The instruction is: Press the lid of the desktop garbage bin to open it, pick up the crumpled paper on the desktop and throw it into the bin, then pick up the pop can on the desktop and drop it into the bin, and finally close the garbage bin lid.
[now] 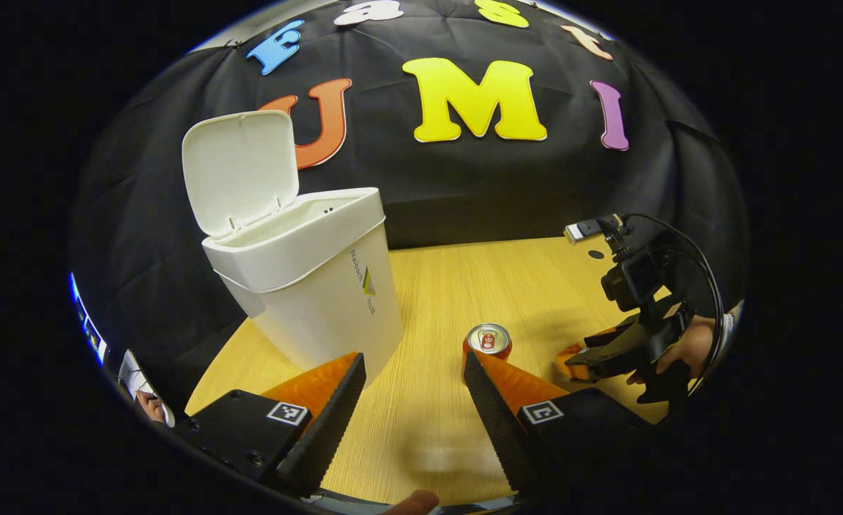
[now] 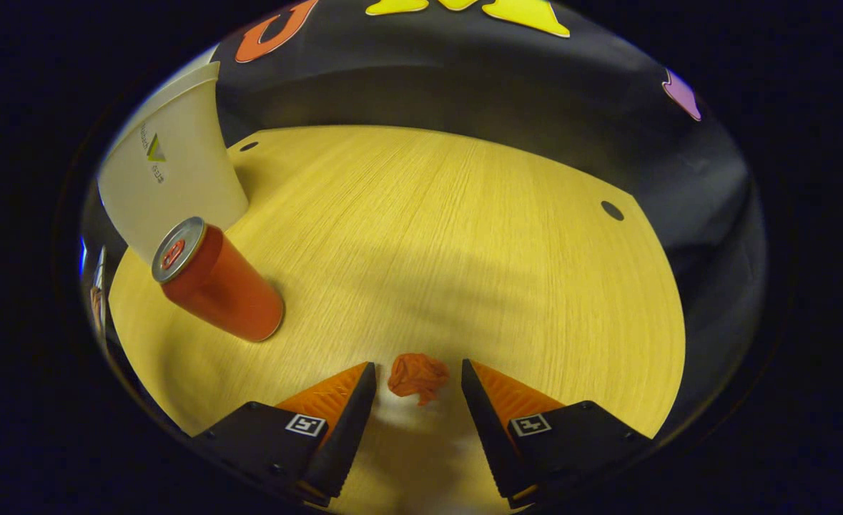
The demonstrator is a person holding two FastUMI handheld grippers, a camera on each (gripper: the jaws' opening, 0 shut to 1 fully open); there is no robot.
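The white desktop bin stands on the left of the table with its lid flipped up and open. A red pop can stands upright right of the bin, just beyond my left gripper, which is open and holds nothing. In the right gripper view the crumpled orange-red paper lies on the table between the fingertips of my right gripper, which is open, with a gap on each side of the paper. The can and the bin stand to its far left.
The wooden table has small dark holes near its far edge. In the left gripper view the right gripper hangs low over the table at the right, held by a hand, with a cable looping above it.
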